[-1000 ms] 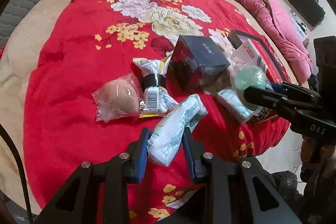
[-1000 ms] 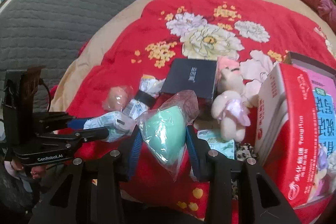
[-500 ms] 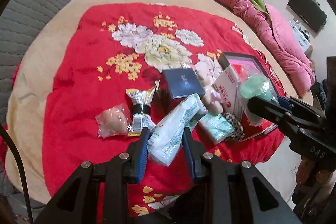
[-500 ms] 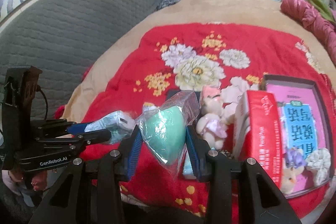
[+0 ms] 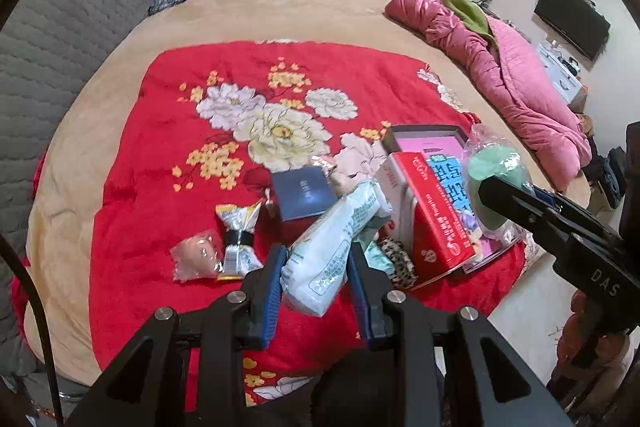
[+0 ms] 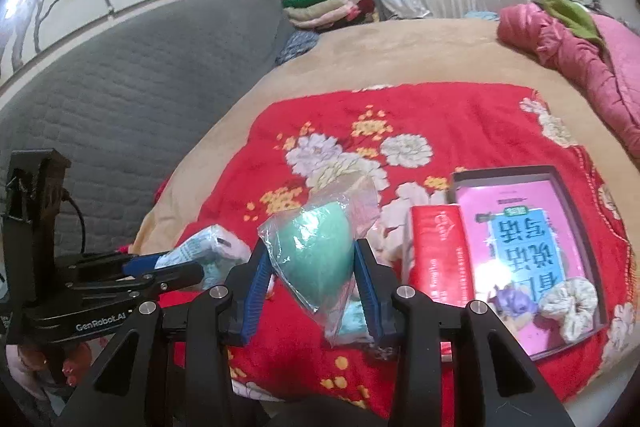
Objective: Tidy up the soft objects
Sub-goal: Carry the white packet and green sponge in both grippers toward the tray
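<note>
Both hands are carrying soft items above the bed: the left gripper [image 5: 316, 269] is clamping a white tissue pack [image 5: 336, 243], the right gripper [image 6: 308, 277] a bagged green sponge [image 6: 320, 247]. Next, I judge, both need placing in the open box [image 6: 576, 179] near the bed's right edge.

"GenRobot.AI" on left gripper [image 6: 188, 269]

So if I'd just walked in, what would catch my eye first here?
Probably the bright red flowered blanket spread over the beige bed. Next, the two black grippers held above its near edge: the left gripper clamps a white and pale blue soft packet, and the right gripper clamps a mint green sponge in a clear bag. A red box sits by an open pink tray to the right.
</note>
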